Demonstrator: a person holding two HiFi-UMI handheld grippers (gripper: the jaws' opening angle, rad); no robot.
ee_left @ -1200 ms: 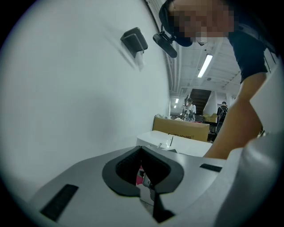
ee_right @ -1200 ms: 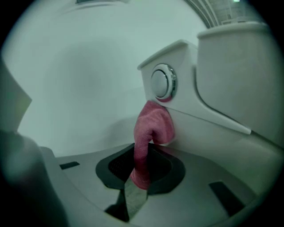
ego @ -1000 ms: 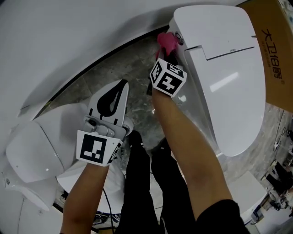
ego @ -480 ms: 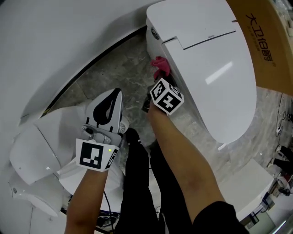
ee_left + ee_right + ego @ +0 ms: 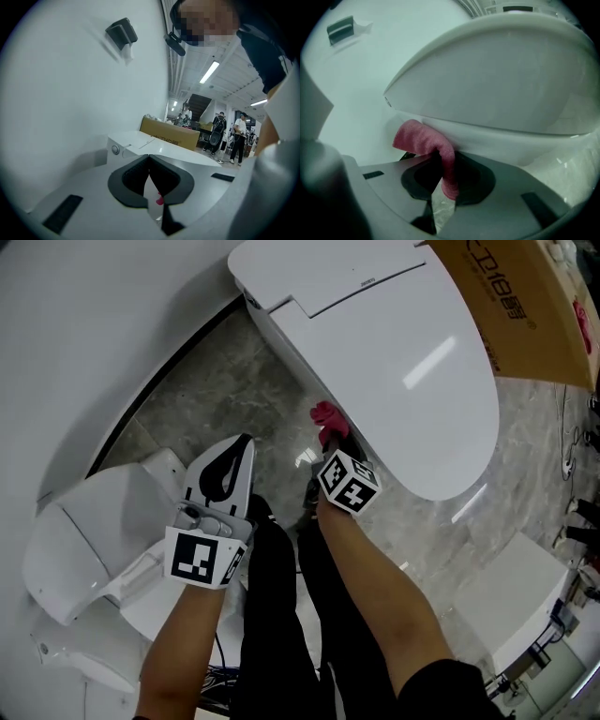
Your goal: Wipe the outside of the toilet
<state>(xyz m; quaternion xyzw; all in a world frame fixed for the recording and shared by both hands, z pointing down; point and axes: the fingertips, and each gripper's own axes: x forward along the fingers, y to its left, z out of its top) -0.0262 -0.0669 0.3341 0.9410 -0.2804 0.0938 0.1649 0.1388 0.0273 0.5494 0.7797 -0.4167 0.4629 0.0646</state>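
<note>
Clamped tight in the right gripper [image 5: 445,178], at bottom centre of the right gripper view: a pink cloth [image 5: 424,140], draped over the jaw tips and pressed against the toilet [image 5: 501,79] just under the overhanging lid edge. In the head view, at centre frame: right gripper [image 5: 330,435], cloth [image 5: 324,414] touching the near flank of the toilet [image 5: 403,362], roughly midway along the bowl. Closed on nothing: left gripper [image 5: 149,164], jaw tips meeting at lower centre of its own view. Held idle at centre-left of the head view [image 5: 242,446], well apart from the toilet, over grey marbled floor [image 5: 216,381].

Judged mid-wipe, working along one side beneath the rim. Probably yet to do: the rounded front at right of frame, the far side, the tank end at top centre. No streaks or wet marks to show which stretches are finished.

Toilet itself: glossy white, lid down, a long smooth oval from top centre to right of the head view, bright highlights, no visible dirt. At upper right, just beside it, a cardboard box [image 5: 516,306]; at lower left, a second white toilet [image 5: 84,531].
</note>
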